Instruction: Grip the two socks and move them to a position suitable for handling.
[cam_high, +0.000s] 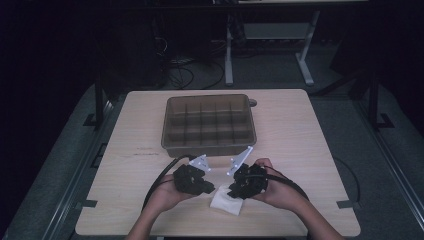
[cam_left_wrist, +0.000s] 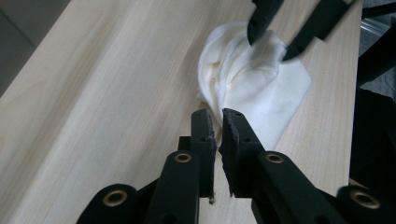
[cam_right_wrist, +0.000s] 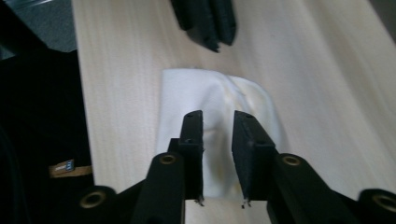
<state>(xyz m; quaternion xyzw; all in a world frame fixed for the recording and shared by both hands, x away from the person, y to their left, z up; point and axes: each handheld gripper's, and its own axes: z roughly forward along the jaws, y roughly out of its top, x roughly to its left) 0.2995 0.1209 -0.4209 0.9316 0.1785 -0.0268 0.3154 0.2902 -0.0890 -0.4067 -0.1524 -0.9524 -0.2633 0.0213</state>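
- High view: small crumpled white cloth (cam_high: 226, 203) lying on the pale wooden table (cam_high: 300, 140) near its front edge, between the two hands; left gripper (cam_high: 206, 188) at the cloth's left edge, right gripper (cam_high: 234, 192) over its right part. Brown plastic bin with a grid of compartments (cam_high: 208, 125) standing well behind, apart from the cloth. Likely step: gathering or folding the cloth with both tools; best to keep both hands low and close together so the fabric stays taut between them
- Left gripper view: left gripper (cam_left_wrist: 218, 122) with jaws drawn narrow, a thin gap left, a fold of the white cloth (cam_left_wrist: 261, 88) running down into that gap; whether the pads truly pinch the fabric, hard to tell. Worth confirming a firm bite on the edge before any pull, otherwise a likely slip. Right gripper (cam_left_wrist: 268, 44) seen at the top, its tips resting on the cloth's far side
- Right gripper view: right gripper (cam_right_wrist: 217, 122) with jaws parted moderately, cloth (cam_right_wrist: 205, 93) lying flat beneath and between them, not pinched. Left gripper (cam_right_wrist: 209, 35) just beyond the cloth's far edge. Better to press the tips down onto the fabric and close on a raised fold rather than on flat cloth, then to lift gently and evenly with the other hand
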